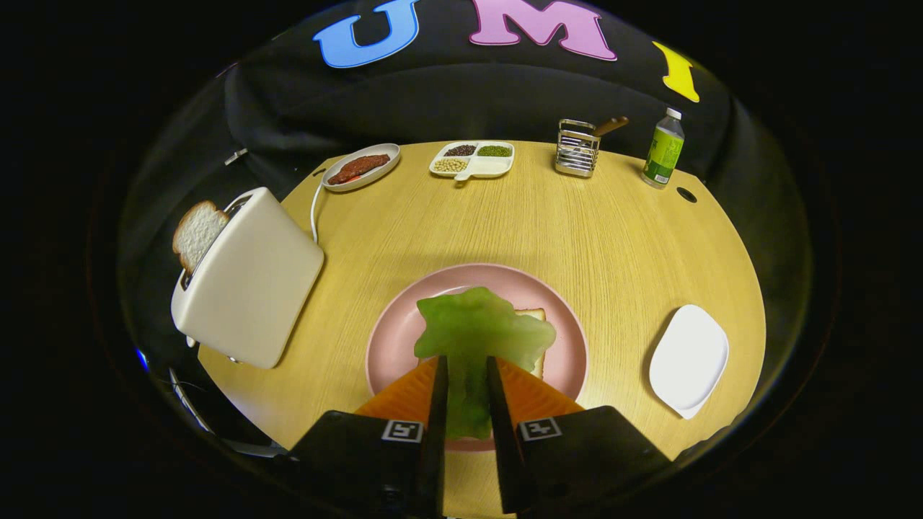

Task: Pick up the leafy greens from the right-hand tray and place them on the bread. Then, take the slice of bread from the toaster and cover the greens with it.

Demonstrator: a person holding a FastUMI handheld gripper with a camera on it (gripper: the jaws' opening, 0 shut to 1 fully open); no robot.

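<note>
Gripper [466, 378] at bottom centre of the frame, fingers pinched on the stem end of the leafy greens [477, 333]. The leaf runs between both fingers and fans out ahead of them, so it reads as clamped, not resting loose.

Greens hang over the pink plate [393, 339], centre frame, covering most of the bread slice [533, 315] on it. One corner and a right edge of that slice peek out from under the leaf. Can't tell whether the leaf is touching the bread or a bit above it.

White tray [689, 359] at lower right of the frame is bare, so the pick looks done; this is the placing step. Toaster [249, 277] at left, second slice [197, 232] sticking out of its slot, untouched.

Risks from here, judged:
- Leaf sits biased left of the bread; release as is and part drapes onto the plate, top slice then won't cover it.
- Soft leaf may cling to one finger on opening and get dragged off on retreat.
- Opening too high: the leaf could fold or slide off.
- Toaster grab next: bread is thin and stands tilted, easy to crush it or nudge the toaster toward the table [505, 223] edge.

Upper frame: meat dish [360, 167], divided bean tray [474, 159], wire rack [577, 150], bottle [663, 151], all well clear.
</note>
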